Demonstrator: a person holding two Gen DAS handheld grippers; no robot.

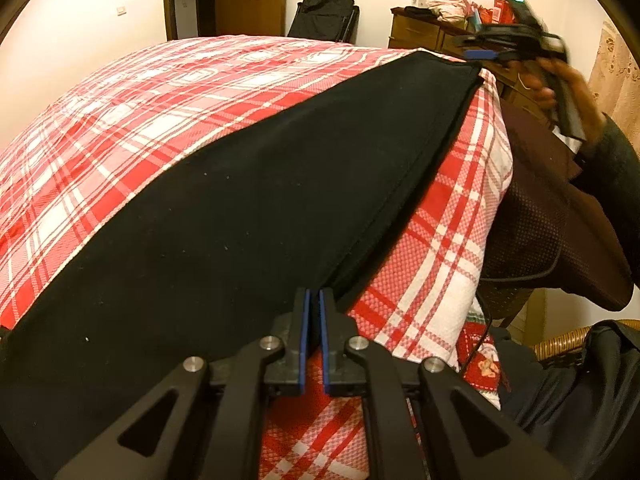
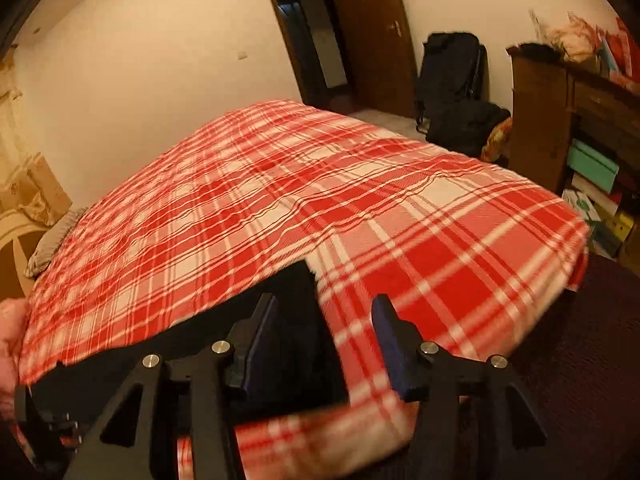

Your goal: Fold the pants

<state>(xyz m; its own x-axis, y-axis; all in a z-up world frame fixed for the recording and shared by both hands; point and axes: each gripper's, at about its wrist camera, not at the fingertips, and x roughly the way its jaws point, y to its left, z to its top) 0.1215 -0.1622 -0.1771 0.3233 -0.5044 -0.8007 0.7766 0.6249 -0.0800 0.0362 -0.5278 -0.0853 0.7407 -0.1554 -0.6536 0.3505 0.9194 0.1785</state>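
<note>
Bedroom w/ a red plaid bed (image 1: pixel 168 128), black pants (image 1: pixel 240 208) laid flat along its near edge: left tool (image 1: pixel 313 300) is shut at the hem, whether it pinches cloth I can't tell, right tool (image 2: pixel 324 308) half open, empty, over the far end, so imo it should clamp that corner squarely before lifting both ends together.

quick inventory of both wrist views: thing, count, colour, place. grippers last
pants: 1, black, flat along the bed's near edge
bed cover: 1, red and white plaid, over the bed
door: 1, brown wood, far wall
folding chair: 1, black, beside the door
dresser: 1, brown wood, right wall, clutter on top
wicker chair: 1, tan, lower right of left view
left gripper: black with blue pads, shut at the pants' near edge
right gripper: black with blue pads, open, over the pants' end
</note>
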